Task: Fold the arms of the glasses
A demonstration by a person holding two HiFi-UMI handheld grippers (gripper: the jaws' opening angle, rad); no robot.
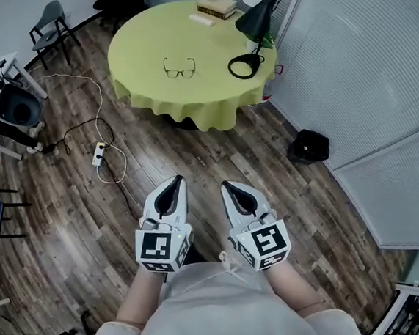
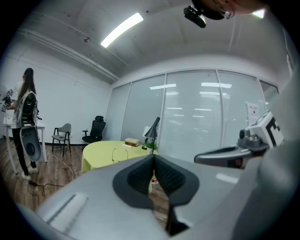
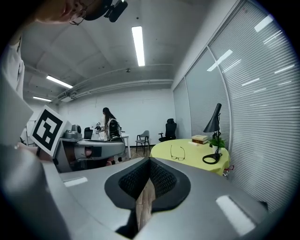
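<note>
A pair of thin-framed glasses [image 1: 179, 69] lies with its arms spread on the round table with a yellow-green cloth [image 1: 139, 53], well ahead of me across the wooden floor. The glasses [image 2: 117, 153] show small in the left gripper view, and as glasses [image 3: 177, 153] in the right gripper view. My left gripper [image 1: 177, 179] and right gripper [image 1: 227, 186] are held side by side in front of my body, far short of the table. Both are shut and hold nothing. The left gripper's tips [image 2: 153, 158] meet, as do the right gripper's tips [image 3: 149, 161].
A black desk lamp [image 1: 257, 20], a stack of books [image 1: 216, 6] and a small plant stand on the table's far side. A power strip with cable [image 1: 99, 152] lies on the floor to the left, a black bag [image 1: 310, 145] to the right by the blinds. Chairs [image 1: 49, 30] and a person [image 2: 26, 122] are at left.
</note>
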